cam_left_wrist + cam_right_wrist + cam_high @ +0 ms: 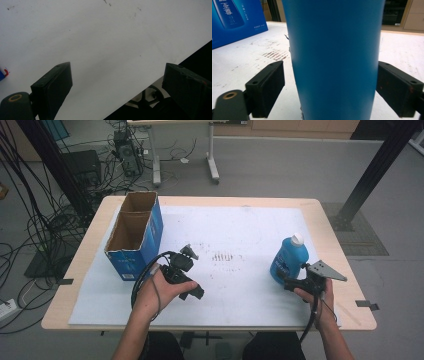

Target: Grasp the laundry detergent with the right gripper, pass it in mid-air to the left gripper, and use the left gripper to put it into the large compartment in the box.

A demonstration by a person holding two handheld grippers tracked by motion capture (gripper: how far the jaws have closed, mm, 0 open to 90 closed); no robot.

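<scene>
Two black jaws of the right gripper [329, 92] spread wide around, not quite pressing, the smooth blue plastic bottle [334, 57], upright, white cap on top, near the table's right edge, left gripper [117, 92] gaping empty over white paper [100, 37], open blue cardboard box [135, 235] beyond.

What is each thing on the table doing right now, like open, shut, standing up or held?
Blue plastic bottle with white cap: upright on the white sheet, cap on, between the right tool's jaws; the left jaw stands apart from it.
Blue cardboard box: upright, top open, two compartments, nothing seen inside.
Left tool: open, nothing between its jaws, over the white sheet.
Right tool: open around the bottle, not clamped.
</scene>
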